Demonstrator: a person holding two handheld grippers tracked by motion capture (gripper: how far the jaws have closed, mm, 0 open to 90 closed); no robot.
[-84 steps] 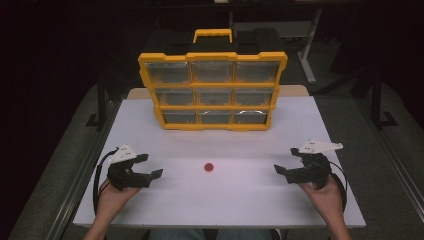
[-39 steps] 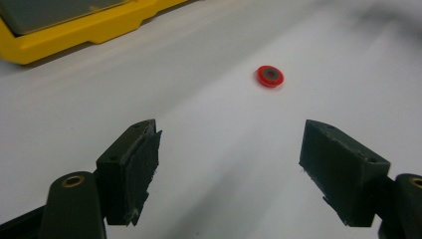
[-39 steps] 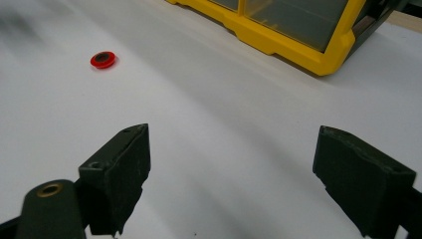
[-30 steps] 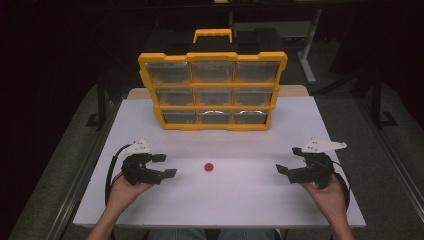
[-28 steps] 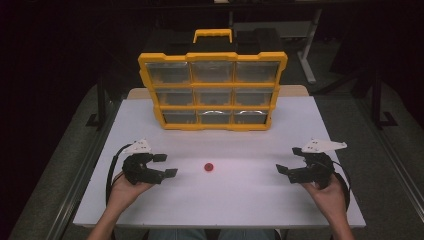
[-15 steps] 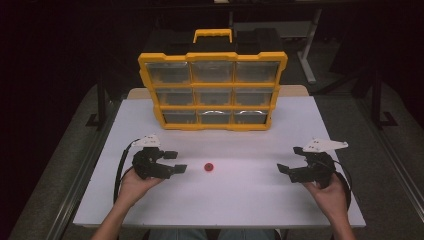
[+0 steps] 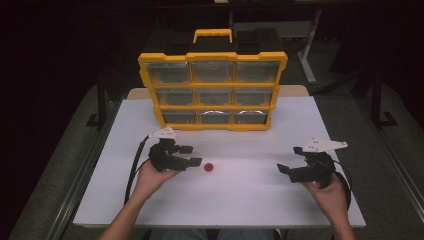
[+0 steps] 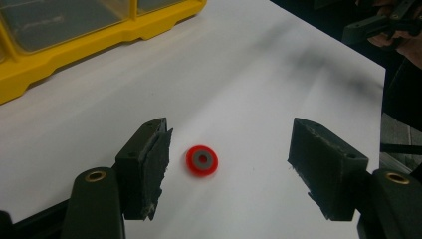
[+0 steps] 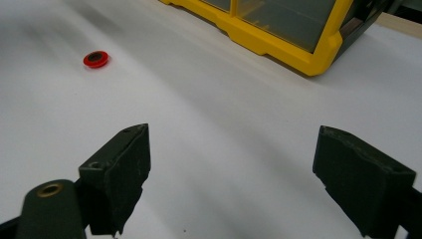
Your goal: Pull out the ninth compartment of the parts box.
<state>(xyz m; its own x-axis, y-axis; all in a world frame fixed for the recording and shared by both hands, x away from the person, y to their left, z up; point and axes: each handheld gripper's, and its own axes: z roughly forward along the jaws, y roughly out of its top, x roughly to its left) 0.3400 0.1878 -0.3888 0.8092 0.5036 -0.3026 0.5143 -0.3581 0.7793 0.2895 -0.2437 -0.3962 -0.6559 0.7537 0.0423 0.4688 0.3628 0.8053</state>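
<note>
A small red ring with a grey centre (image 7: 208, 166) lies flat on the white table (image 7: 240, 200), a little left of its middle. My left gripper (image 7: 194, 156) sits just left of the ring, jaws pointing right at it. In the left gripper view the ring (image 8: 201, 160) lies between the two pads, nearer the left one and touching neither; the jaws have just been closing a little but stand open. My right gripper (image 7: 288, 161) rests open near the table's right side, far from the ring (image 9: 95, 59), with nothing between its jaws.
A yellow organiser case (image 7: 212, 90) with clear drawers and a top handle stands upright at the back middle of the table. In the right gripper view its lower corner (image 9: 318, 59) lies ahead and to the right. Dark floor surrounds the table.
My left gripper has slid right across the table toward the red ring, and its jaws have narrowed slightly. The right gripper and the ring have stayed where they were.
</note>
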